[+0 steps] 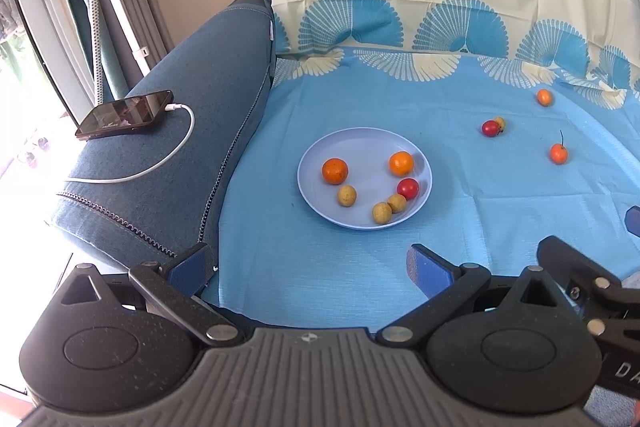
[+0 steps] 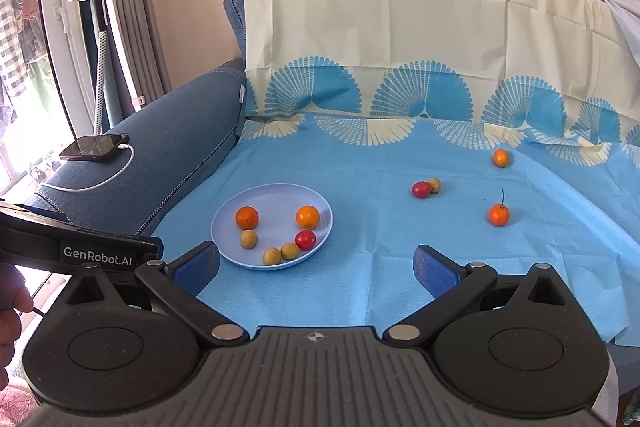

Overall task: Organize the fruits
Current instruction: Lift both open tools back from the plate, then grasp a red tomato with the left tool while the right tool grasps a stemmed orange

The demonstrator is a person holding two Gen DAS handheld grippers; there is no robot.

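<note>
A pale blue plate (image 1: 320, 151) (image 2: 276, 197) lies on the blue cloth and holds two oranges, a red fruit (image 1: 407, 188) (image 2: 305, 239) and three small yellow fruits. Loose on the cloth to the right lie a red fruit (image 1: 489, 128) (image 2: 421, 189) touching a yellow one, a far orange (image 1: 544, 97) (image 2: 500, 157) and a stemmed orange (image 1: 558, 153) (image 2: 498, 214). My left gripper (image 1: 310, 267) is open and empty, short of the plate. My right gripper (image 2: 316, 263) is open and empty, just right of the plate's near edge.
A phone (image 1: 125, 114) (image 2: 96, 147) with a white charging cable rests on the blue sofa arm at left. The cloth drapes up the sofa back (image 2: 380, 27). A garment steamer stand (image 2: 100, 27) and curtains are at far left.
</note>
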